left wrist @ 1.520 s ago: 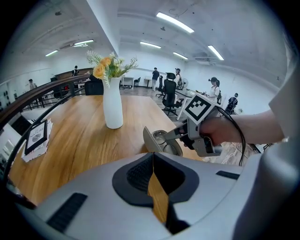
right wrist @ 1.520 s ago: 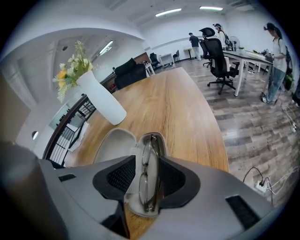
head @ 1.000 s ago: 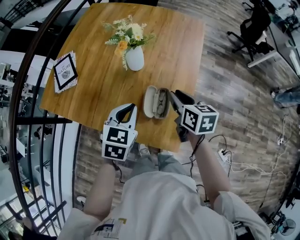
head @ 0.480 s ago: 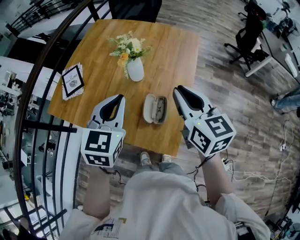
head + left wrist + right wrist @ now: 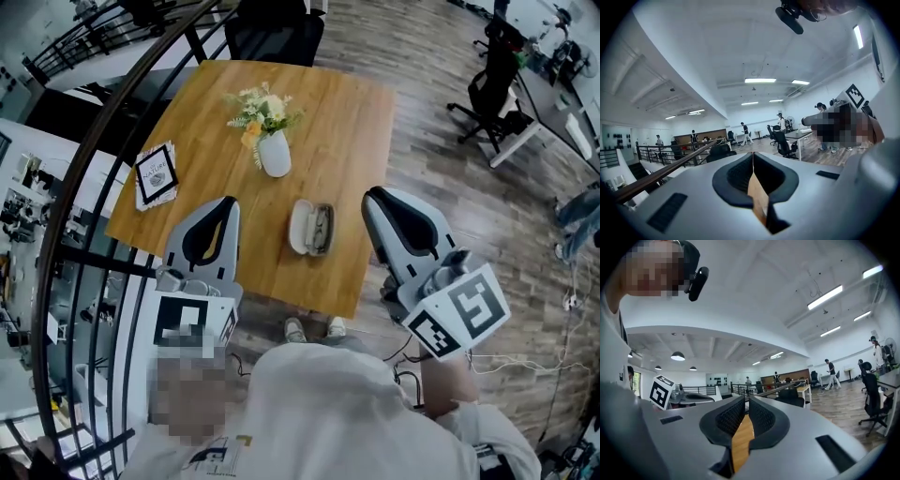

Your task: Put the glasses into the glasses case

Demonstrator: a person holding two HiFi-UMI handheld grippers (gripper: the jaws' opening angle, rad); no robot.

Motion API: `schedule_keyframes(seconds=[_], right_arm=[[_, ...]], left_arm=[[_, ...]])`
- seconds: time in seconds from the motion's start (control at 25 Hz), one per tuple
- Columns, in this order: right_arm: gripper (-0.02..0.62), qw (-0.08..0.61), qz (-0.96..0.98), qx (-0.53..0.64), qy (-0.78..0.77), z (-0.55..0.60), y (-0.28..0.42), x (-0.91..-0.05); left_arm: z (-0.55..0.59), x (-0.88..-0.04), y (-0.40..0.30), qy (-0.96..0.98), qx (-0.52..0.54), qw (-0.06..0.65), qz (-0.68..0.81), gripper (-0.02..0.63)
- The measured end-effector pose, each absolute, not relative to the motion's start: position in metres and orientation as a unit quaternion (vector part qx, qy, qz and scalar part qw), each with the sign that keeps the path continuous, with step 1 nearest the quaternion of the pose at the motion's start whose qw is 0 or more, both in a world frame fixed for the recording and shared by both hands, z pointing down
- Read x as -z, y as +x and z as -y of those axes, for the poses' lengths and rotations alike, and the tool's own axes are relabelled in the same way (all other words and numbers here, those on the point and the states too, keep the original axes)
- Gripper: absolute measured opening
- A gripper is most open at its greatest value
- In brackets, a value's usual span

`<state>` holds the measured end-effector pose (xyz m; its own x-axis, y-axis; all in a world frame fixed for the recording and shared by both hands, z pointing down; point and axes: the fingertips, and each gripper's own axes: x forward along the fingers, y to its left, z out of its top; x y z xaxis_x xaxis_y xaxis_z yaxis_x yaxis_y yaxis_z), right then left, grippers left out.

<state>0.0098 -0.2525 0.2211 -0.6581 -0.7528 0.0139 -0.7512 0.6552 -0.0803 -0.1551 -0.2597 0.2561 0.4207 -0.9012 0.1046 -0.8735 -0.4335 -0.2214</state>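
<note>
**Item 1. Left tool** (image 5: 228, 201): held up off the worktop, on the person's side of the glasses case and to its left. Jaws closed pad to pad, nothing held.

**Item 2. Right tool** (image 5: 373, 194): held up off the worktop, to the right of the glasses case. Its jaws have just been closing and stand almost together with a thin slit between the pads. Nothing is between them.

**Item 3. Glasses case** (image 5: 301, 225): lies open on the worktop (image 5: 347, 122) near its front edge, between the two tools and apart from both. The left shell is pale and empty.

**Item 4. Glasses** (image 5: 322, 229): lie inside the right shell of the glasses case. Whether the temples sit below the rim is too small to tell.

**Item 5. Vase of flowers** (image 5: 275, 155): stands beyond the glasses case, slightly to its left.

**Item 6. Printed card** (image 5: 156, 174): lies well to the left of the glasses case, beyond the left tool.

**Handling note (judgement).**
- The placing looks done; at most the shutting of the case remains.
- Bring any tool in from above the glasses case, not across it, so that neither shell is nudged towards the front edge.
- To shut it, steady the filled shell with one closed tool.
- Fold the empty shell over slowly with the other, and stop if the frame resists.
- Keep both tools short of the vase.
</note>
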Motion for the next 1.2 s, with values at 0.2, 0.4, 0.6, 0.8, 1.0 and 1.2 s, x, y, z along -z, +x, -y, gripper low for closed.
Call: schedule_keyframes(seconds=[0.2,0.4,0.6,0.8,1.0,1.2], right_arm=[[0.037,0.019,-0.917,0.009,-0.398,0.23,0.015,-0.207],[0.029,0.02,-0.92,0.001,-0.391,0.218,0.015,-0.211],[0.026,0.027,-0.925,0.028,-0.378,0.211,0.011,-0.224],[0.026,0.001,-0.923,0.041,-0.382,0.217,0.004,-0.242],[0.026,-0.011,-0.92,0.041,-0.389,0.221,0.006,-0.248],[0.026,-0.011,-0.917,0.04,-0.397,0.223,0.009,-0.248]], left_arm=[[0.242,-0.254,-0.146,-0.836,0.122,0.074,-0.53,0.02],[0.226,-0.255,-0.136,-0.844,0.124,0.067,-0.517,0.02],[0.212,-0.265,-0.126,-0.855,0.128,0.054,-0.5,0.02],[0.213,-0.276,-0.126,-0.854,0.139,0.036,-0.5,0.02],[0.214,-0.283,-0.126,-0.856,0.14,0.025,-0.497,0.02],[0.218,-0.284,-0.121,-0.859,0.14,0.028,-0.491,0.02]])
